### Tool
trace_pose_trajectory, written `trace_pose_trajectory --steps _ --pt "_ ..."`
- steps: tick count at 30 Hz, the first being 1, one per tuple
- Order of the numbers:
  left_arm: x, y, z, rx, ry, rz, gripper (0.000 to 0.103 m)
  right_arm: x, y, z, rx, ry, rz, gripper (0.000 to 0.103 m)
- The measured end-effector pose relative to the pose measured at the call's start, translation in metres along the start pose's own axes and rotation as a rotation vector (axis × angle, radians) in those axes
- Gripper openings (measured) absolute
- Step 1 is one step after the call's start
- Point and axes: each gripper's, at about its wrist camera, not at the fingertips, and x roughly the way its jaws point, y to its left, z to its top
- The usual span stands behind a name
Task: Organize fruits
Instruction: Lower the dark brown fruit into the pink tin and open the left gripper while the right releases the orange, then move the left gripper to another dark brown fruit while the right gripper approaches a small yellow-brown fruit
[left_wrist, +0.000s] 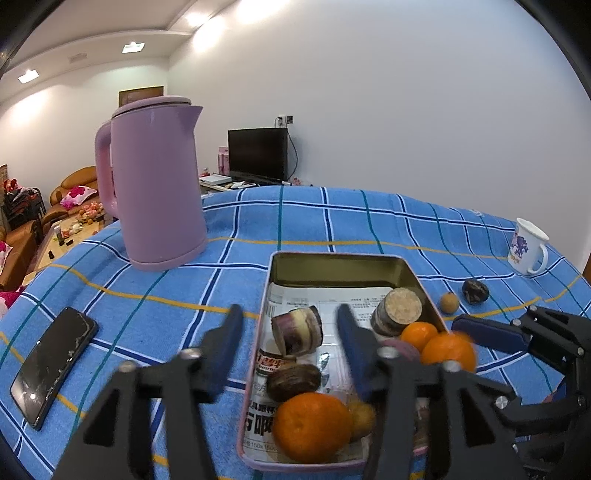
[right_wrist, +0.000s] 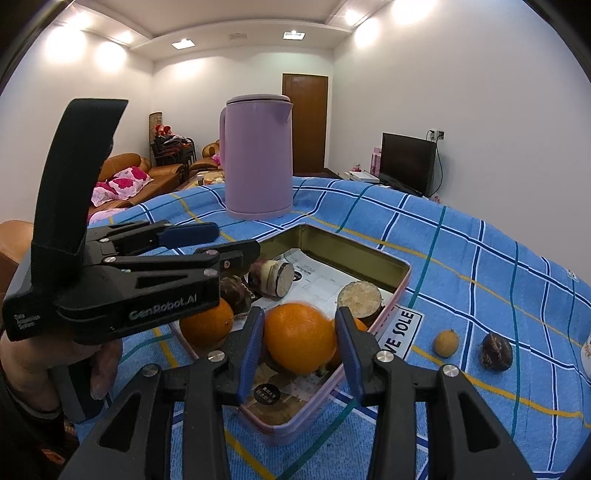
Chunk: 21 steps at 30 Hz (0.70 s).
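A pink metal tin (left_wrist: 413, 273) (right_wrist: 399, 291) lined with newspaper sits on the blue checked cloth. It holds oranges (left_wrist: 312, 426), cut sugarcane pieces (left_wrist: 297, 330) (right_wrist: 360, 297) and a dark passion fruit (left_wrist: 293, 382). My right gripper (right_wrist: 300, 341) brackets an orange (right_wrist: 299, 341) over the tin's near end, fingers close on both sides; the orange looks blurred. My left gripper (left_wrist: 290, 341) is open and empty above the tin's left rim. A small loquat (right_wrist: 446, 342) (left_wrist: 449, 302) and a dark passion fruit (right_wrist: 496, 350) (left_wrist: 475, 291) lie on the cloth outside the tin.
A tall pink kettle (left_wrist: 155, 184) (right_wrist: 258, 158) stands behind the tin. A black phone (left_wrist: 53, 365) lies at the left. A white mug (left_wrist: 528, 247) stands at the far right. A printed label (right_wrist: 400, 334) lies beside the tin.
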Motion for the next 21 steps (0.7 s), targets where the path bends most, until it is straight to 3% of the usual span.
trace_pose_trajectory --steps 1,4,10,15,21 --pt "-0.003 0.001 -0.001 -0.011 -0.009 0.010 0.073 -0.001 -0.001 0.000 0.004 -0.005 -0.008 0.061" --pt "-0.008 0.003 0.001 -0.039 -0.026 0.022 0.088 -0.012 -0.006 -0.002 0.029 -0.054 -0.028 0.063" --pt "-0.021 -0.013 0.010 -0.056 -0.077 -0.005 0.100 -0.038 -0.048 -0.014 0.087 -0.043 -0.158 0.063" --pt "-0.011 -0.042 0.015 -0.032 -0.055 -0.027 0.100 -0.049 -0.097 -0.019 0.188 -0.010 -0.274 0.062" --pt "-0.002 -0.056 0.028 -0.009 -0.046 0.006 0.101 -0.023 -0.112 -0.013 0.211 0.072 -0.267 0.062"
